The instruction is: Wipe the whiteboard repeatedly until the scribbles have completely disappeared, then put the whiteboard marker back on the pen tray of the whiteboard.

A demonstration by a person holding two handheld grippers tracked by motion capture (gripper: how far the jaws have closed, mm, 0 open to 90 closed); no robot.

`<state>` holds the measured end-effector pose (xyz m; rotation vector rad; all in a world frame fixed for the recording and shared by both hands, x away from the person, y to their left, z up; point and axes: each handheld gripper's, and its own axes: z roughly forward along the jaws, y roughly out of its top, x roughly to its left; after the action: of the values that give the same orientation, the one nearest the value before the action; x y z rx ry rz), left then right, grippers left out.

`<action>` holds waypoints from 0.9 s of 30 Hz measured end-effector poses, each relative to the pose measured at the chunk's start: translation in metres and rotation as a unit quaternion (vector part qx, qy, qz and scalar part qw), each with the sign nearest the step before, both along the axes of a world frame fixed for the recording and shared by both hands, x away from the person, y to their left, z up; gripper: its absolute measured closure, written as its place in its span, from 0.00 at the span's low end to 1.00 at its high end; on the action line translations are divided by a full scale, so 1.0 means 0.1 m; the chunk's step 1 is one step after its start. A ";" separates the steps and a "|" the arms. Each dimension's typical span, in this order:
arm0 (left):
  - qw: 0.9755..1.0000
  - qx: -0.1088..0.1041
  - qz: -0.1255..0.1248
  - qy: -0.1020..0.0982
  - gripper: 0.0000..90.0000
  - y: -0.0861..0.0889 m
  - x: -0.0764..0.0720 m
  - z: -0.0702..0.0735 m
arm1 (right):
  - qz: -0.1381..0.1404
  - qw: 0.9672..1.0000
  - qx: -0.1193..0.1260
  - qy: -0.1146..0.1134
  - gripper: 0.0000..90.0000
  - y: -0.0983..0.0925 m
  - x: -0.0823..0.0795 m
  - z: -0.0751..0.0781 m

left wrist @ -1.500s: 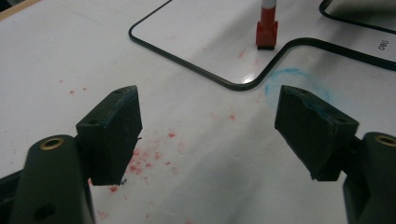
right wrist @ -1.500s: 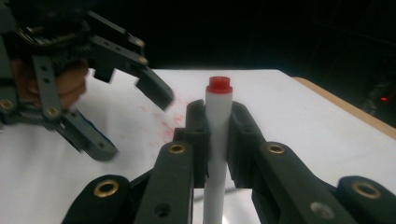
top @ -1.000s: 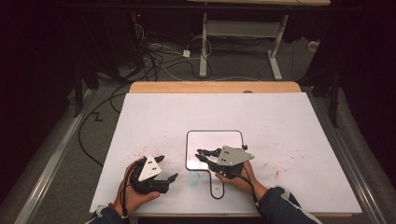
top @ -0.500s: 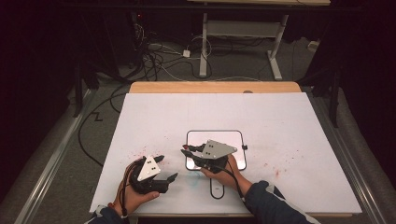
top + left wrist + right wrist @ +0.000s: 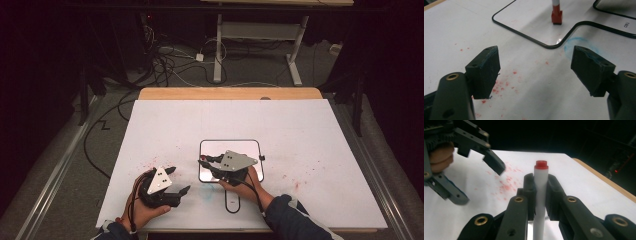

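At the near edge of the white paper-covered table [image 5: 300, 130], the left gripper [image 5: 176, 181] rests in the person's left hand [image 5: 142, 210], its jaws spread wide with nothing between them, over a scatter of red ink specks [image 5: 499, 86]. Just to its right, the right gripper [image 5: 206, 161] has its jaws pinched on a white marker with a red end [image 5: 540, 192], held over the near-left part of the small white dry-erase board with a black rim and handle [image 5: 250, 145]. The marker's red tip [image 5: 556, 18] touches the board surface. Beyond the table, cables [image 5: 170, 60] lie on the grey floor.
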<state>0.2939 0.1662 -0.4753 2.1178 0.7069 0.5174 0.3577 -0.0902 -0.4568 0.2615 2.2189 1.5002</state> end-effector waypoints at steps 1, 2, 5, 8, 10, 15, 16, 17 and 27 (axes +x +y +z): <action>1.000 -0.001 0.001 0.002 0.25 0.00 0.00 0.00 | -0.004 1.000 0.002 0.004 0.91 -0.05 0.01 0.01; 1.000 -0.002 0.001 0.002 0.25 0.00 0.01 0.00 | -0.009 1.000 0.006 0.010 0.91 -0.10 0.01 0.01; 1.000 -0.002 0.004 0.001 0.25 0.01 0.02 0.00 | -0.016 0.999 0.027 0.020 0.91 -0.26 0.00 0.08; 1.000 -0.004 0.007 0.001 0.25 0.01 0.04 0.00 | -0.022 0.999 0.045 0.016 0.91 -0.41 -0.03 0.22; 1.000 -0.002 0.006 0.002 0.25 0.01 0.04 -0.01 | -0.030 0.998 0.054 0.016 0.90 -0.51 -0.06 0.32; 1.000 0.004 0.003 -0.001 0.25 -0.01 0.03 0.00 | -0.050 0.996 0.071 0.022 0.90 -0.80 -0.13 0.56; 1.000 0.006 0.003 -0.001 0.25 -0.01 0.03 0.00 | -0.054 0.995 0.076 0.029 0.90 -0.87 -0.14 0.60; 1.000 0.006 0.003 -0.001 0.25 -0.01 0.03 0.00 | -0.058 0.995 0.078 0.033 0.90 -0.92 -0.16 0.63; 1.000 0.009 0.004 -0.001 0.25 -0.03 0.04 -0.01 | -0.148 0.980 0.048 0.123 0.90 -1.51 -0.15 0.70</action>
<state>0.2978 0.1634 -0.4760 2.1315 0.7123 0.5334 0.3429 -0.2410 -0.3870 0.8116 2.1712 1.4759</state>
